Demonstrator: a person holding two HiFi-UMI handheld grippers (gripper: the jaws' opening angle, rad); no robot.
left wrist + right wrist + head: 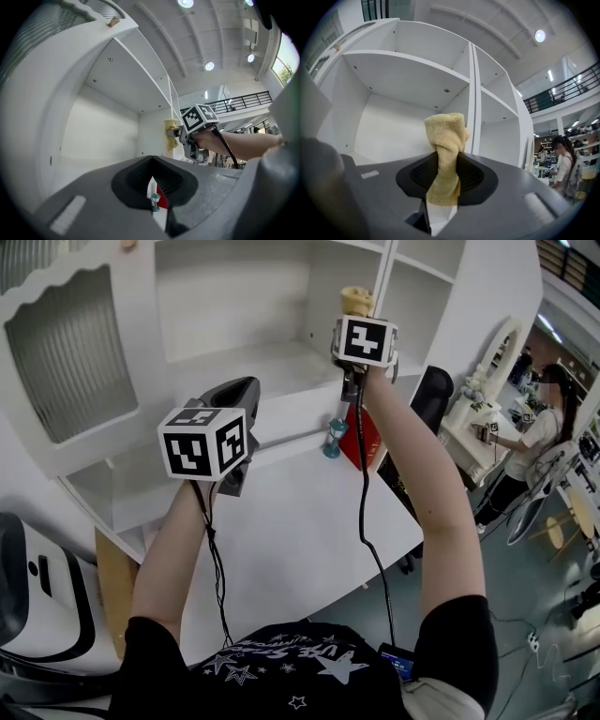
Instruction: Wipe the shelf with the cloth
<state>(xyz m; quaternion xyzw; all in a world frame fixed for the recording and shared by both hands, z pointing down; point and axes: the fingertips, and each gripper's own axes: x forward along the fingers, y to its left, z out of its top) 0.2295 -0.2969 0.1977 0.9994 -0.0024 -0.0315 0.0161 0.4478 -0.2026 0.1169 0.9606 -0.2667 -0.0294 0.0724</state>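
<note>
No readable text anywhere, as far as I can see. Closest candidates:
- Left marker cube (206, 442) on the left tongs (152, 187): black-and-white square codes on the visible faces, blocks only, no letters or digits.
- Right marker cube (366, 340) on the right tongs (443, 180): same kind of code. The left gripper view shows only blocks on it too.
- Black T-shirt (309, 667), bottom of head view: white lettering among stars, upside down and too small to make out.
- Red box (367, 442) on the worktop (300, 540): any print is too small to tell.
</note>
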